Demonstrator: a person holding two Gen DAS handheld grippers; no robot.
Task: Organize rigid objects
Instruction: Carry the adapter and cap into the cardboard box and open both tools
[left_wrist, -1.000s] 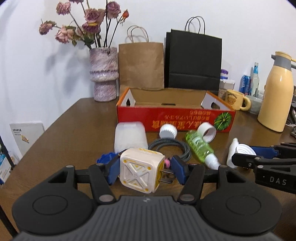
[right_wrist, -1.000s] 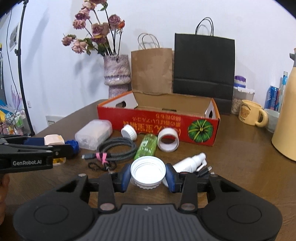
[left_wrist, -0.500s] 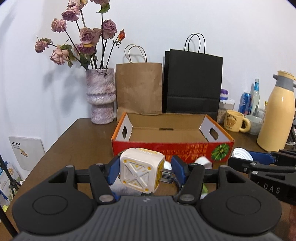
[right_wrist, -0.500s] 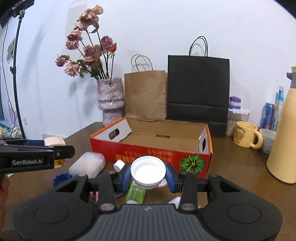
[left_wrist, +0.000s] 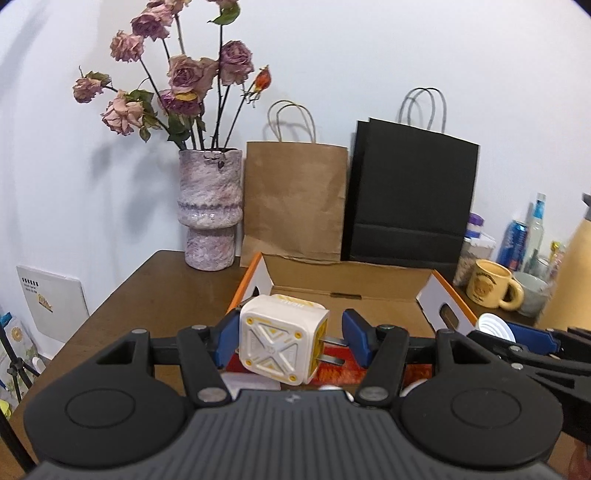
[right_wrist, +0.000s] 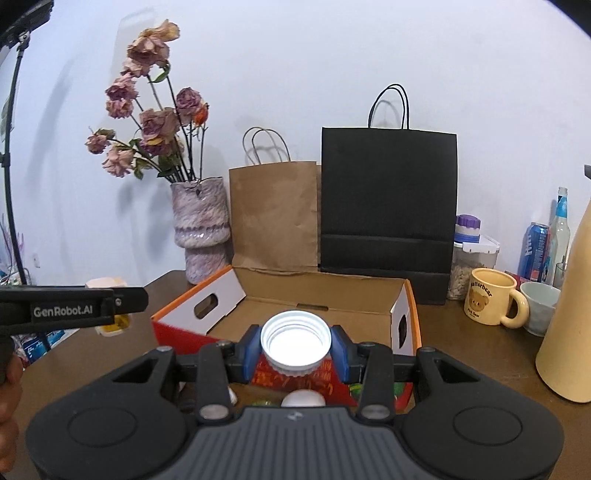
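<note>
My left gripper (left_wrist: 290, 341) is shut on a white and yellow plug adapter (left_wrist: 282, 343) and holds it in the air above the near wall of the open red cardboard box (left_wrist: 351, 291). My right gripper (right_wrist: 295, 349) is shut on a white jar lid (right_wrist: 295, 341), also raised above the box's near wall (right_wrist: 288, 373). The box's inside looks bare in both views. The right gripper with its lid shows at the right edge of the left wrist view (left_wrist: 495, 328). The left gripper shows side-on in the right wrist view (right_wrist: 74, 306).
A vase of dried roses (left_wrist: 208, 206), a brown paper bag (left_wrist: 295, 203) and a black bag (left_wrist: 410, 195) stand behind the box. A yellow mug (right_wrist: 493, 301), cans, a jar and a cream thermos (right_wrist: 569, 325) crowd the right. Small items lie under the grippers, mostly hidden.
Both grippers have risen from the table with their objects and moved forward toward the box. The loose items on the table have dropped out of sight below.
</note>
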